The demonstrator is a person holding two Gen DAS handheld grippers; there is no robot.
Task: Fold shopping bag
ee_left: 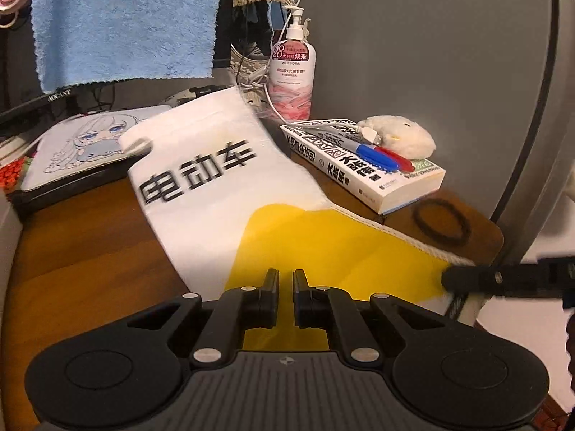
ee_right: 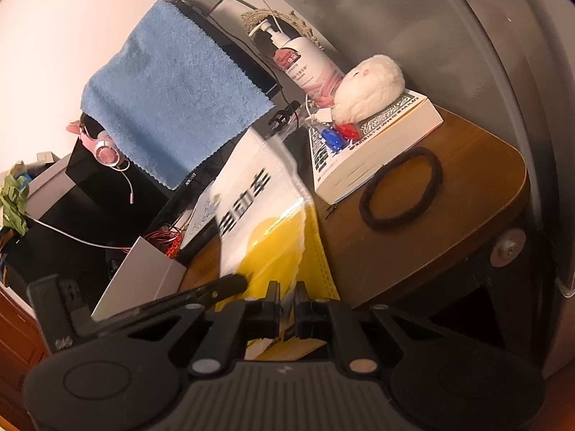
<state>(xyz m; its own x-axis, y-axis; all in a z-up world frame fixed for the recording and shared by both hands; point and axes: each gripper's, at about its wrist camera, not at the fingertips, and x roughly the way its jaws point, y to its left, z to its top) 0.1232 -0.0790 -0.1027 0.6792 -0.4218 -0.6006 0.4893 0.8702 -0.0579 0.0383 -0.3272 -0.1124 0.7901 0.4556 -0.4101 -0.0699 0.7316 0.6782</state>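
The white part of the shopping bag (ee_left: 201, 172) bears big black characters, 电动车; the pump bottle (ee_left: 291, 72) reads "28" on its pink label and "watsons" below; the monitor (ee_left: 54, 102) bezel says "AOC"; the book's (ee_left: 363, 165) print is too blurred to read.

Shopping bag (ee_left: 230, 179) lay flat across the table (ee_left: 90, 251), running from near edge toward the back. Book (ee_left: 363, 165) sat right of it, with markers (ee_left: 381, 154) and a plush toy (ee_left: 399, 136) on top. Hair tie (ee_left: 442, 222) lay in front of the book. Pump bottle (ee_left: 293, 72) stood behind.
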